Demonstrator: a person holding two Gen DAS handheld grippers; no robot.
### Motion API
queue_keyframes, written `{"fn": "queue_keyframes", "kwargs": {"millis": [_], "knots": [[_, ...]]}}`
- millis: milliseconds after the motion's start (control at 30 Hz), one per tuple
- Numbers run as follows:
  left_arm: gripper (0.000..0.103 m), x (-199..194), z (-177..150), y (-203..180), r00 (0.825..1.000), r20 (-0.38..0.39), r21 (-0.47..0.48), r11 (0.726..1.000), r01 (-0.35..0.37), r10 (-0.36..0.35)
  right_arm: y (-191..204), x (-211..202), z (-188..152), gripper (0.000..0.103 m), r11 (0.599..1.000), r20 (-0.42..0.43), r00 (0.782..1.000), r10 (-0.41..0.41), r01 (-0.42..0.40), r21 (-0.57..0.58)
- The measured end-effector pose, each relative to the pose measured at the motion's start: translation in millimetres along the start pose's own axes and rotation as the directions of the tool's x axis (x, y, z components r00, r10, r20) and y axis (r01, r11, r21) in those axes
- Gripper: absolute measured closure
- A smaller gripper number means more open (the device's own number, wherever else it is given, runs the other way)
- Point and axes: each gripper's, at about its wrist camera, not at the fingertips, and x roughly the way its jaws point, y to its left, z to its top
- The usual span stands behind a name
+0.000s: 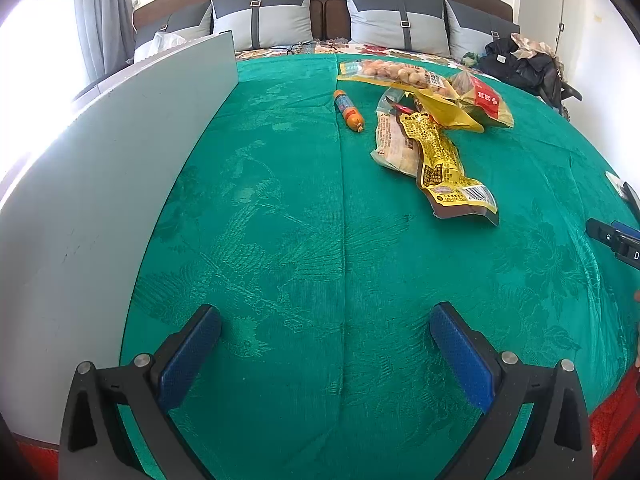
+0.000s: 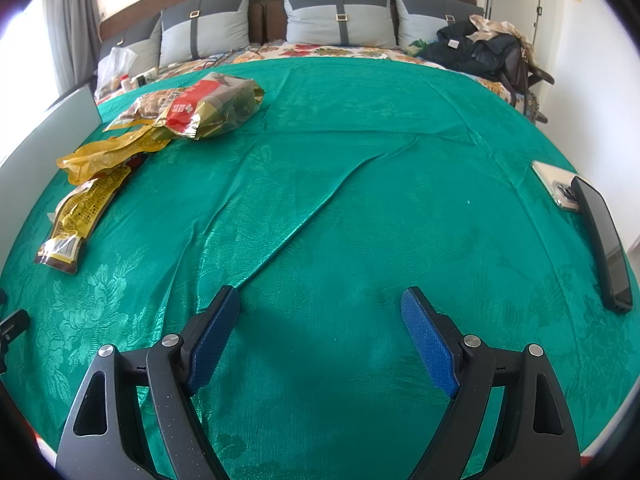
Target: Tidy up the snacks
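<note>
Both grippers hang over the bed with nothing between their blue pads: the left gripper (image 1: 325, 344) has its jaws spread wide above bare cloth, and the right gripper (image 2: 320, 320) is just as wide apart and just as empty.

Biggest thing under them is the green patterned bedspread (image 1: 280, 220), creased ahead of the right tool. Off to the left tool's left side stands a pale grey flat board (image 1: 100, 180) (box wall or panel, I cannot tell which).

On to the snacks, and my read is that sorting has not begun: they lie in one loose heap well ahead of the left gripper and to its right, far ahead-left of the right one. Farthest out, a clear-and-yellow bag of round nuts (image 1: 394, 74) and a red-and-gold crinkled packet (image 1: 486, 102) overlap. Nearer, a long yellow printed pouch with a dark brown end (image 1: 444, 164) lies across a clear packet of pale snack (image 1: 394, 142). A small orange sausage stick (image 1: 349, 110) sits alone, just left of the heap.

Everything is left to pick up.
</note>
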Motion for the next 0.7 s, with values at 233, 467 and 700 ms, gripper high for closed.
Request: {"fn": "queue_keyframes", "kwargs": {"millis": [233,467,700], "knots": [[0.000,-1.0,-1.6,-0.4,1.000,0.007,-0.003,1.000,-0.002,0.002,0.0,0.0,-0.4,0.017,1.000,0.000,1.000,-0.001,0.001,0.000],[0.000,-1.1,-1.7,-0.4,1.000,0.009,-0.003,1.000,-0.002,0.002,0.2,0.0,-0.5,0.017,1.000,0.000,1.000,-0.001,0.001,0.000],[0.000,-0.8,-0.8,-0.6,1.000,0.008,-0.010,1.000,-0.004,0.004,0.5,0.2,-0.4,0.017,1.000,0.000,1.000,-0.002,0.002,0.000]]}}
